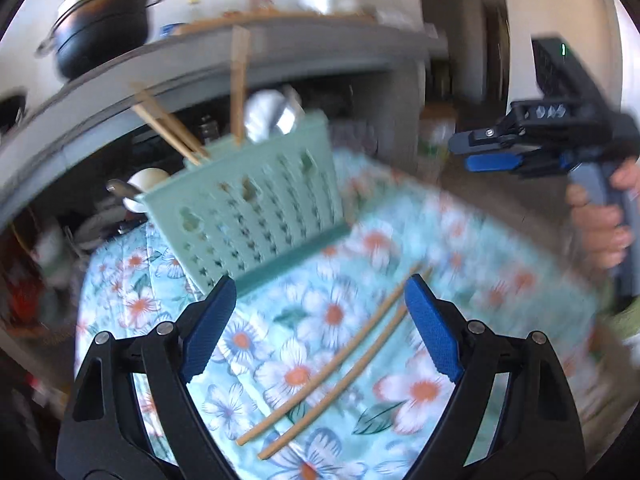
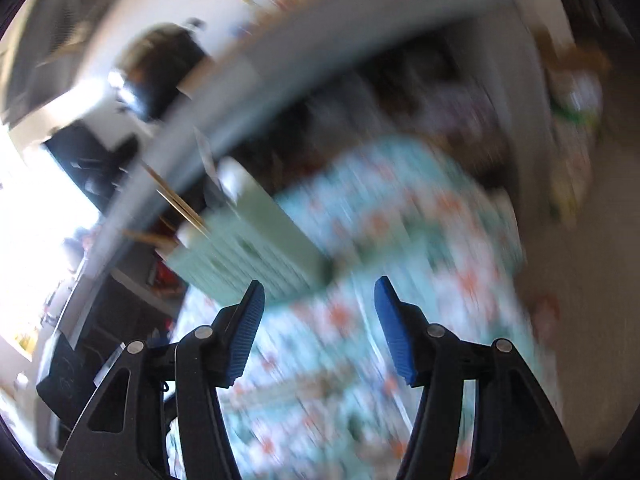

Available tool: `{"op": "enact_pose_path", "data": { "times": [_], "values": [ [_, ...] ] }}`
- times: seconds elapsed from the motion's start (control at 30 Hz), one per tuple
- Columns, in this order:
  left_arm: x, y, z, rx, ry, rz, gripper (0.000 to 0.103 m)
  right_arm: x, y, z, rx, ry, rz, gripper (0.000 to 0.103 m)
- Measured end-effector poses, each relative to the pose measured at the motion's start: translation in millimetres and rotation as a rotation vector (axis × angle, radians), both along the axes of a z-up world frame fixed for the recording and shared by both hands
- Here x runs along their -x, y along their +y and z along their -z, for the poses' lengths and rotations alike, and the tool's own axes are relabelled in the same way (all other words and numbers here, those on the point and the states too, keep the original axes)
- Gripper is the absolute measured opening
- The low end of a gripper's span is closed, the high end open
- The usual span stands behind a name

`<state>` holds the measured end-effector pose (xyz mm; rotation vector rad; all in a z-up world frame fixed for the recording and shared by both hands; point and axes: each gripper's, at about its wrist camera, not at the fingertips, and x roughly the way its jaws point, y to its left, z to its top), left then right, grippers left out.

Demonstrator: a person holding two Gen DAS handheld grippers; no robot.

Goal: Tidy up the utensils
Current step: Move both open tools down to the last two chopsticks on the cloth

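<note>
A mint-green perforated utensil holder [image 1: 256, 200] stands on the floral cloth [image 1: 460, 248] and holds wooden chopsticks [image 1: 238, 84] and a metal spoon [image 1: 272, 116]. Two loose chopsticks [image 1: 336, 364] lie on the cloth in front of it. My left gripper [image 1: 320, 332] is open and empty just above them, the chopsticks between its fingers. My right gripper [image 2: 318, 328] is open and empty above the cloth, near the holder [image 2: 256, 252]; this view is badly blurred. In the left wrist view the right gripper [image 1: 496, 152] hangs in the air at the right, its jaws seen edge-on.
A grey counter edge [image 1: 240, 60] runs behind the holder, with a black lidded pot [image 1: 100, 28] and jars on it. A white cup [image 1: 146, 184] and a ladle sit left of the holder. Dark shelf clutter lies under the counter.
</note>
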<state>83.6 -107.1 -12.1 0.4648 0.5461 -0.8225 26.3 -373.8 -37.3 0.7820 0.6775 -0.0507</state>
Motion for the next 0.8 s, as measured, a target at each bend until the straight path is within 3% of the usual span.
{"op": "enact_pose_path", "data": {
  "times": [0.1,0.27,0.43,0.53,0.7,0.8],
  "values": [
    [18,-22,20,-0.1,-0.044,0.089,0.066,13,-4,27,-0.069,0.036,0.02,0.056],
    [40,-54,57,-0.273,-0.111,0.219,0.041,19,-5,34,-0.099,0.041,0.029,0.056],
    [52,-71,78,-0.403,-0.215,0.28,0.025,26,-9,36,-0.12,0.022,0.032,0.056],
    [56,-76,88,-0.459,-0.282,0.3,0.021,29,-11,38,-0.135,0.019,0.032,0.056],
    [58,-81,96,-0.497,-0.324,0.317,0.007,32,-12,41,-0.159,0.011,0.039,0.056],
    [62,-81,96,-0.51,-0.358,0.328,0.007,34,-14,42,-0.166,0.005,0.041,0.056]
  ]
}}
